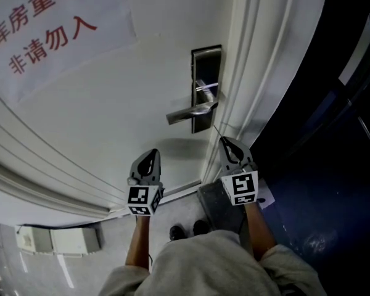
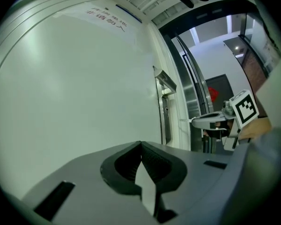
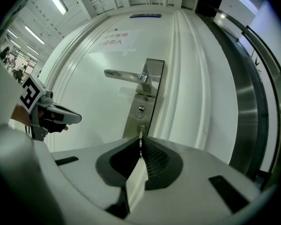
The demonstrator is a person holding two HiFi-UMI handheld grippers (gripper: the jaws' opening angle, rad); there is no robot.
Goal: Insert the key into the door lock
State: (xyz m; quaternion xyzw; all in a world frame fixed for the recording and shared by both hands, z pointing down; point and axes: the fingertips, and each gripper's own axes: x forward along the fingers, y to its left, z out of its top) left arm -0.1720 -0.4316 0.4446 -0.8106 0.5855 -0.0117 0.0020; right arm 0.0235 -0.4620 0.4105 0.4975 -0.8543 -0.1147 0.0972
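Your door: smooth white paint, faint sheen. The sign on it is matt paper with red print. Lock plate is polished metal, near mirror-bright; lever handle is shiny silver metal. The key pinched in your right hand-held gripper is thin bare metal. That one and your left hand-held gripper have matt grey plastic shells with dark ribbed pads. Marker cubes: matt black-and-white print. Floor beside the door is dark and glossy. Your shirt is grey cloth.
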